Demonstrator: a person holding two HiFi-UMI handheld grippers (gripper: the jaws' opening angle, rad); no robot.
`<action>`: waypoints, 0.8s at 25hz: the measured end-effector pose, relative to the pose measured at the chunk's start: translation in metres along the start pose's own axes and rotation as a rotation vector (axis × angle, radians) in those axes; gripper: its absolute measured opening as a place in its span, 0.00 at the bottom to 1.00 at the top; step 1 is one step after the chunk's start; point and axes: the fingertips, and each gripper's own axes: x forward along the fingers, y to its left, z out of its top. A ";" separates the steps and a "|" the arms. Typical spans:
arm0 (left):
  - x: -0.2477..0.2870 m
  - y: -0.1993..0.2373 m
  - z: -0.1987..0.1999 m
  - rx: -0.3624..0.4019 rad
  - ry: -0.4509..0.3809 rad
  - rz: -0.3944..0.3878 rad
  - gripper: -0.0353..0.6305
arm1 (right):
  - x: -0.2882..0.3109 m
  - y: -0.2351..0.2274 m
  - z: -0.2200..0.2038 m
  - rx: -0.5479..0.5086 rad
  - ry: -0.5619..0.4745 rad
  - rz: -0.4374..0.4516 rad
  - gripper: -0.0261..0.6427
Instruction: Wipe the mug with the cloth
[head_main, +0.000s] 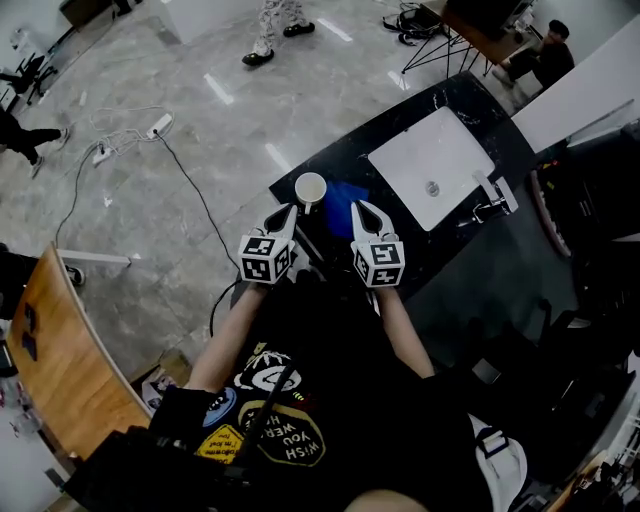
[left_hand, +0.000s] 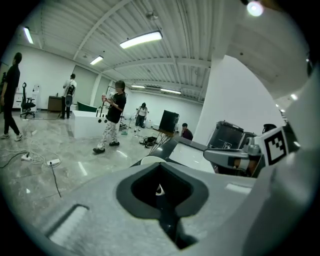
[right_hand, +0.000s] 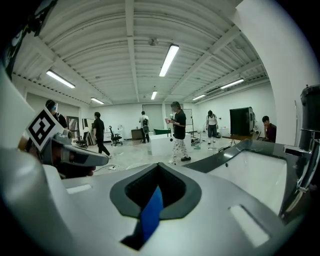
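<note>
A white mug (head_main: 310, 188) stands upright near the left corner of the black counter (head_main: 448, 255). Right beside it lies a blue cloth (head_main: 337, 206). My left gripper (head_main: 288, 212) hovers just in front of the mug with its jaws together and nothing between them; a sliver of the mug (left_hand: 152, 160) shows past its tips. My right gripper (head_main: 360, 208) sits at the cloth's right edge. Its jaws are shut, and a fold of the blue cloth (right_hand: 151, 215) runs up the slit between them.
A white sink (head_main: 430, 165) with a faucet (head_main: 492, 196) is set into the counter to the right of the cloth. The counter's edge drops to a grey floor with cables (head_main: 130, 140). Several people stand far off in the hall.
</note>
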 end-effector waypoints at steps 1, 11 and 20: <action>0.000 -0.001 0.002 0.008 -0.004 -0.001 0.06 | -0.001 -0.001 -0.003 0.002 0.007 -0.004 0.04; -0.006 -0.005 0.001 0.032 0.002 -0.012 0.06 | 0.000 0.004 -0.002 0.010 0.013 0.009 0.04; -0.019 0.005 0.001 0.008 -0.001 0.019 0.06 | 0.008 0.022 0.003 -0.015 0.023 0.049 0.04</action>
